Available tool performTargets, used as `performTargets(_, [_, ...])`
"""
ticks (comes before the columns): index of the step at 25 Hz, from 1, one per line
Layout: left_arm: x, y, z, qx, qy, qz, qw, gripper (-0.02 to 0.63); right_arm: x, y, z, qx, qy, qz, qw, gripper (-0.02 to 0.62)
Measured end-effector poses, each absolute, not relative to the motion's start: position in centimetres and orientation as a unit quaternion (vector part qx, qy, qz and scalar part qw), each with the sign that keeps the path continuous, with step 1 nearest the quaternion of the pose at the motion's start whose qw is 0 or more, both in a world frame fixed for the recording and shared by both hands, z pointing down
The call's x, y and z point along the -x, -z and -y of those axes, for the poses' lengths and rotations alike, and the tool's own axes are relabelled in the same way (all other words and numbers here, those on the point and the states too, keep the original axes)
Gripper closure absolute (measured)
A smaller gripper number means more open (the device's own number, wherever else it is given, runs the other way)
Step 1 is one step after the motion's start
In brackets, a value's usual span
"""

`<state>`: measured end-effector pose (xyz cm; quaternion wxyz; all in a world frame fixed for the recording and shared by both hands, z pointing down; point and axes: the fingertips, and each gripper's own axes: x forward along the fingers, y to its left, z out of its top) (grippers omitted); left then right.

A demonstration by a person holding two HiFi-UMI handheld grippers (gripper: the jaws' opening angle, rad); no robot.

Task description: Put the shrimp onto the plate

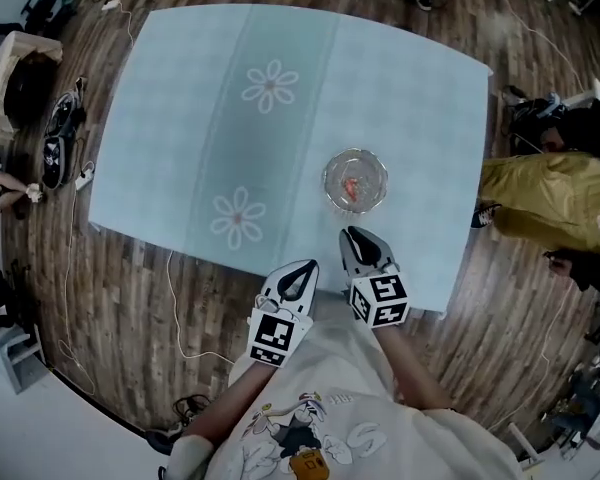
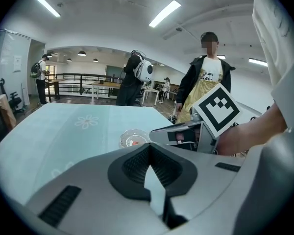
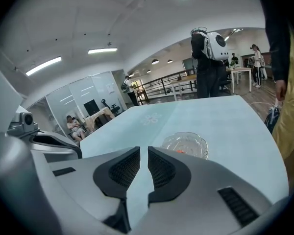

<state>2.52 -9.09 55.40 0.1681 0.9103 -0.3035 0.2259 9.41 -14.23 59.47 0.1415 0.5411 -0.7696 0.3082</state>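
An orange shrimp (image 1: 351, 187) lies inside the clear glass plate (image 1: 355, 160) on the right half of the light blue tablecloth. Both grippers hover near the table's front edge, short of the plate. My right gripper (image 1: 352, 234) points at the plate from just below it, jaws shut and empty. My left gripper (image 1: 306, 269) sits lower and to the left, also shut on nothing. The plate (image 2: 134, 139) with the shrimp (image 2: 135, 142) shows beyond the left gripper (image 2: 149, 150). Ahead of the right gripper (image 3: 143, 154) the plate (image 3: 184, 144) holds the shrimp (image 3: 182, 151).
The tablecloth (image 1: 180, 118) has two flower prints (image 1: 269, 86). A person in a yellow garment (image 1: 545, 198) stands at the table's right side. Cables (image 1: 175, 308) trail over the wooden floor in front. Other people stand farther back in the room.
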Motion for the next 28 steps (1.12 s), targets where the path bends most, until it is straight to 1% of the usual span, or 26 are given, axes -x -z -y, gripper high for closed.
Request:
performTargets(10, [1.0, -51.5, 5.2, -0.922, -0.192, 0.312, 0.122, 0.609, -6.3, -53.9, 7.9, -0.550, -0.251, 0.786, 0.131, 0.531])
performTargets(20, [2.2, -49.8, 0.3, -0.931, -0.168, 0.302, 0.114, 0.609, -4.3, -49.9, 1.1, -0.565, -0.216, 0.787, 0.118, 0.531])
performTargets(22, [2.4, -49.8, -0.5, -0.933, -0.166, 0.298, 0.109, 0.609, -4.3, -49.5, -0.2, -0.574, -0.208, 0.783, 0.119, 0.542])
performTargets(28, [2.9, -49.4, -2.7, -0.937, -0.163, 0.290, 0.108, 0.609, -3.7, -49.1, -4.0, -0.579, -0.220, 0.776, 0.120, 0.546])
